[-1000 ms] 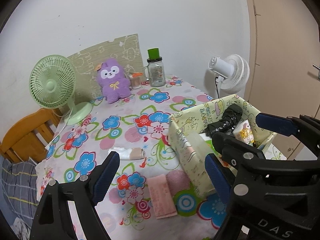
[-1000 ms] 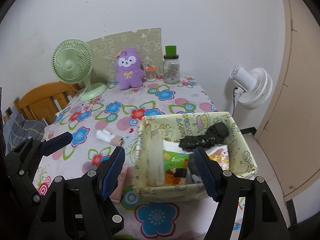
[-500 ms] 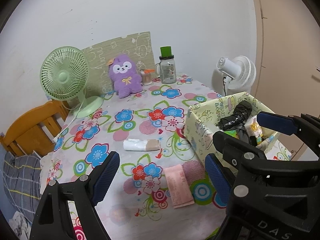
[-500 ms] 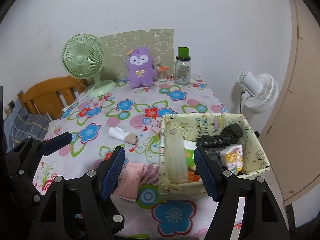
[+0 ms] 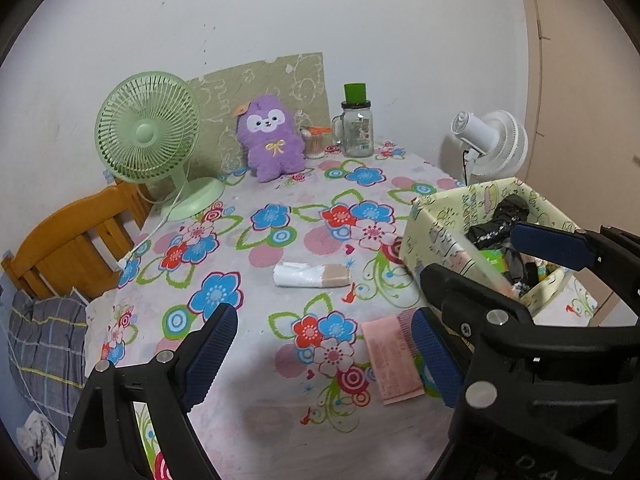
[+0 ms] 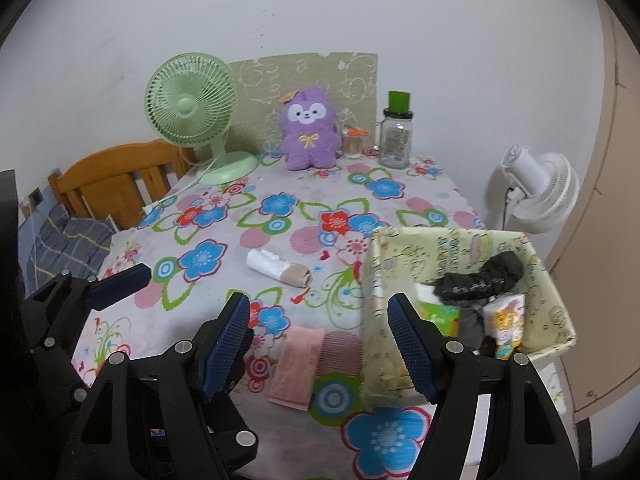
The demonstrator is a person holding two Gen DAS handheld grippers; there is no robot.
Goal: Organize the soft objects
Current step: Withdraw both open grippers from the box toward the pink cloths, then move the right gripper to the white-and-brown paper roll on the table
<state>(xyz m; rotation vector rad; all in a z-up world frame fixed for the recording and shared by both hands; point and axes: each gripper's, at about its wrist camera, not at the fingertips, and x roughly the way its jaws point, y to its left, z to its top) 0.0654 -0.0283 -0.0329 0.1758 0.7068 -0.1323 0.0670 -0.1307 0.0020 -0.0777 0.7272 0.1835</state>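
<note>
Pink cloth [image 6: 297,366] flat on desk [image 6: 248,240], just left of fabric box [image 6: 560,312], long axis running away from tongs. Right tongs [image 6: 320,344] nearer, almost above; left tongs [image 5: 320,354] further left. Both gaping, empty.

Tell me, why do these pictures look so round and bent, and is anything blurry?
Both views are fisheye, with dark corners. Left wrist view: the door frame bows and the tablecloth stays sharp. Right wrist view: even indoor light, a soft shadow near the pink cloth, no glare.
</note>
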